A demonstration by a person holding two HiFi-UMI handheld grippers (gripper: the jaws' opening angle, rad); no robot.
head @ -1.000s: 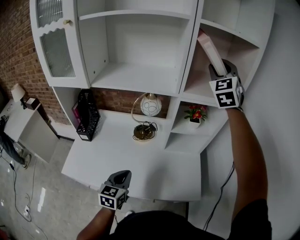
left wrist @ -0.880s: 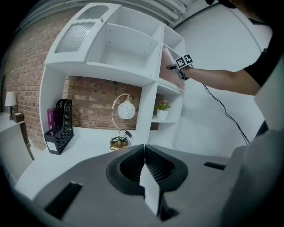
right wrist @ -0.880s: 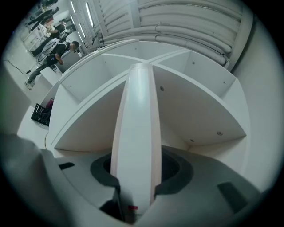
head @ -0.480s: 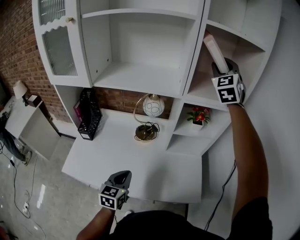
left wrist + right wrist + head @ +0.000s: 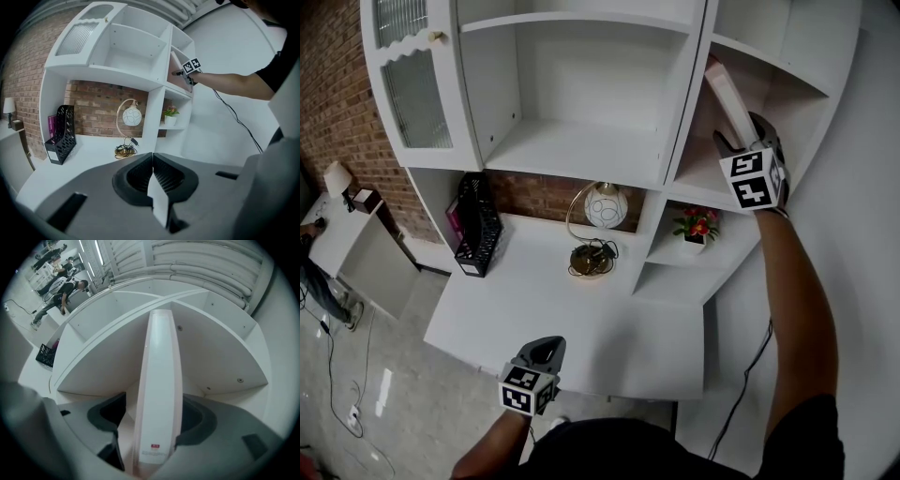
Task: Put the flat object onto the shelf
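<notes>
A white shelf unit [image 5: 581, 150] with smooth painted boards fills the upper half of the head view. It has square open bays in the middle, narrower wedge-shaped bays at the upper right, and at the upper left a door with ribbed glass [image 5: 414, 94] under a scalloped frame. Behind it, at the left edge, is a rough red brick wall [image 5: 337, 94]. Below lies the flat matte white bench [image 5: 581, 323]. On the bench, at centre left, stands a black mesh file holder [image 5: 478, 230]. Near the middle is a lamp [image 5: 602, 206] with a round patterned globe hung in a thin golden arc. A small white pot of red flowers [image 5: 696, 230] sits in a low bay to the right. The flat object [image 5: 159, 390] is a long, slim, smooth slab — white with a faint pink cast, with rounded edges and a tiny red label above grey print near its lower end. It stands on edge in the upper right bay, tilted, with its top reaching toward the corner under the board above. Its lower end sits between the jaws of the right gripper [image 5: 739, 133], which are opening — a gap shows beside the left jaw. The left gripper [image 5: 546, 349], low in the frame above the bench's front edge, has its ridged dark jaws closed together.
</notes>
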